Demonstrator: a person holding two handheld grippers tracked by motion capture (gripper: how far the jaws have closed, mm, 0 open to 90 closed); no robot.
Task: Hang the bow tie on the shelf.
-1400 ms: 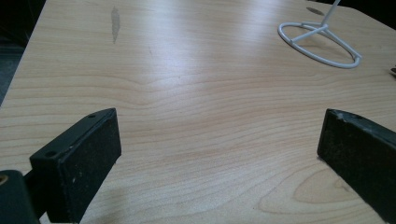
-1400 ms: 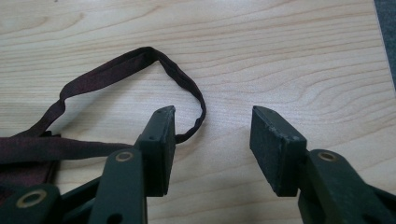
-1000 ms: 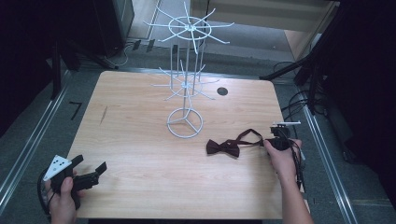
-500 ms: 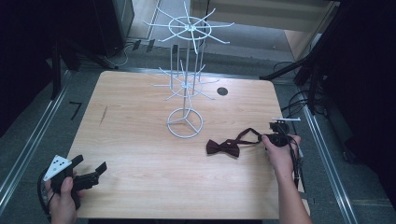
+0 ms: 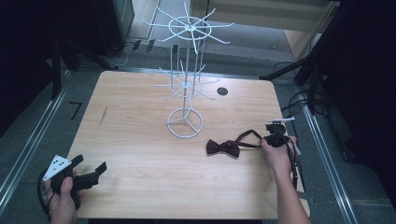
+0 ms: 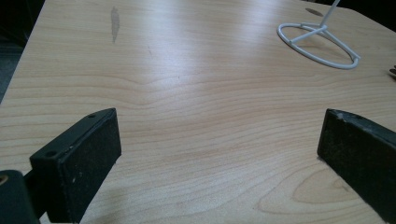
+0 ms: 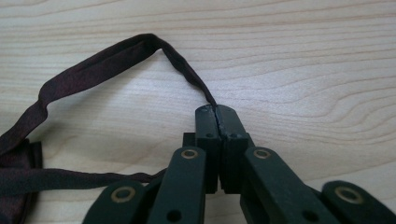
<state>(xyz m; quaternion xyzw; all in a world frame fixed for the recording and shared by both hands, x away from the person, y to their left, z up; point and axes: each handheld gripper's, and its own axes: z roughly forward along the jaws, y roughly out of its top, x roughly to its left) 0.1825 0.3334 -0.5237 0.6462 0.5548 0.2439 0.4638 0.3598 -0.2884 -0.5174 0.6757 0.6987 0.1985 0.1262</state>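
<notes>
Two grippers work at the table (image 5: 140, 140), one at each near corner. The right gripper (image 7: 216, 111) sits close to the right edge, about halfway along it, and its jaws have just been closing: in the right gripper view they are pressed together on the strap (image 7: 98, 63) of the bow tie (image 5: 223, 147), which runs into the seam between the two pads. From that pinch the strap rises in a loop across the wood and falls back toward the bow at the left of that view. In the high view the bow itself lies flat on the wood, between the gripper and the ring foot of the wire stand (image 5: 185, 122), near the foot but apart from it. The stand rises near the middle of the far edge. The left gripper (image 6: 219, 154) is held over the near left corner, jaws spread wide, with bare wood between them, well apart from the bow tie.
</notes>
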